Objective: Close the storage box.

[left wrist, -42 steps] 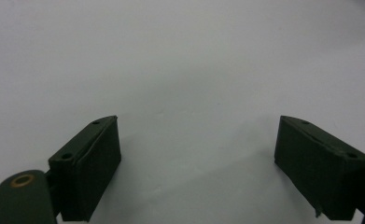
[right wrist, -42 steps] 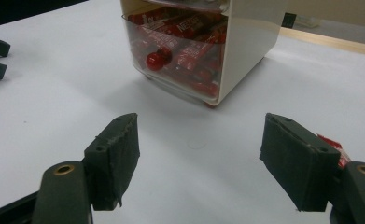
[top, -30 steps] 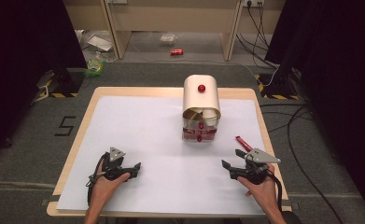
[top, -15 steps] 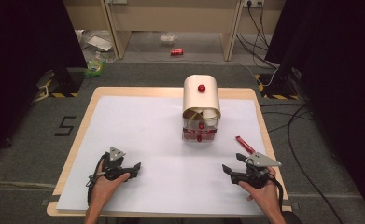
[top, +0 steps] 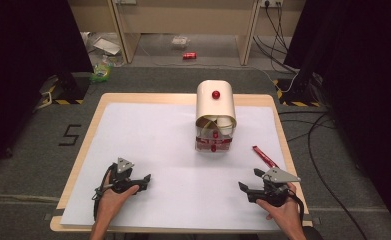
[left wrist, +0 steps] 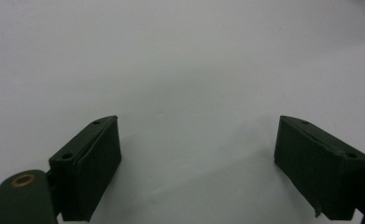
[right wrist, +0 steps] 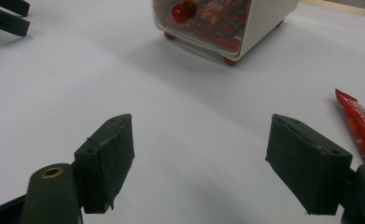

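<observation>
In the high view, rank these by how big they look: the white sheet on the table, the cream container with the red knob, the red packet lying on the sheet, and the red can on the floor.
1. White sheet
2. Cream container
3. Red packet
4. Red can; it lies farther from the camera, so its true size against the packet is unsure.

Cream box [top: 216,102], red knob [top: 215,94], red packets behind its clear front | red stick packet [top: 265,156], white lettering | white sheet [top: 148,135] on pale wood counter [top: 92,117] | black grippers [top: 139,181]
</observation>
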The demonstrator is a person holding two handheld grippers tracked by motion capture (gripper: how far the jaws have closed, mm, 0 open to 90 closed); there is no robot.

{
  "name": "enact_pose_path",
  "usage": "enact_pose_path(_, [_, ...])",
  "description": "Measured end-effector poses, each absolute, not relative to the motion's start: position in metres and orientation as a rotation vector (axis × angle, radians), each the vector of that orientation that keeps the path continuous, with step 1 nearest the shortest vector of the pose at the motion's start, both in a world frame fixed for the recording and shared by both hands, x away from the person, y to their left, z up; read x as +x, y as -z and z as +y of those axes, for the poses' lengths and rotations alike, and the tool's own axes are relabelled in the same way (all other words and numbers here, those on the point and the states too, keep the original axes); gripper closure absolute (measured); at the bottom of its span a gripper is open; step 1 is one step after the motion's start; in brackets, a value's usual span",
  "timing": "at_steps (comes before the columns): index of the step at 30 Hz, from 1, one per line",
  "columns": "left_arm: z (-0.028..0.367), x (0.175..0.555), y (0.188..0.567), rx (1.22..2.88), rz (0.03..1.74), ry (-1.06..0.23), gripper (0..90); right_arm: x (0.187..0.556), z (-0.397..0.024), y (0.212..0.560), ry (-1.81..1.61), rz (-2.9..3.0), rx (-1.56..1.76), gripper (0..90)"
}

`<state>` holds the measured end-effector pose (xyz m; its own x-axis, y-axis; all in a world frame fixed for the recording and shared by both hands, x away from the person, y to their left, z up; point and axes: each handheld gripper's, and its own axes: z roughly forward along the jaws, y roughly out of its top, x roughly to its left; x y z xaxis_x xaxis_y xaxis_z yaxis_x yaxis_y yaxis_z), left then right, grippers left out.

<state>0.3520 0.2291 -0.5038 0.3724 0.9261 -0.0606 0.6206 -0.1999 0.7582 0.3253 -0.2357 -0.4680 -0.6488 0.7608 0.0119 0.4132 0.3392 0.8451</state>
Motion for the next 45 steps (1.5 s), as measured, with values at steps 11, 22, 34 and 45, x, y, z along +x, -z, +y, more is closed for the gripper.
enact_pose_path(11, [0.229,0.352,0.504,1.92,1.336,-0.542,14.2,0.32,-0.239,0.468,-1.2,2.246,1.034,23.6])
enact_pose_path(22, [0.229,0.352,0.504,1.92,1.337,-0.543,14.3,0.312,-0.246,0.473,-1.14,2.294,1.042,23.0])
enact_pose_path(34, [0.229,0.352,0.504,1.918,1.337,-0.543,14.4,0.31,-0.244,0.481,-0.997,2.43,1.016,22.4])
enact_pose_path(45, [0.229,0.352,0.504,1.922,1.335,-0.547,14.3,0.31,-0.248,0.494,-1.035,2.463,1.0,20.3])
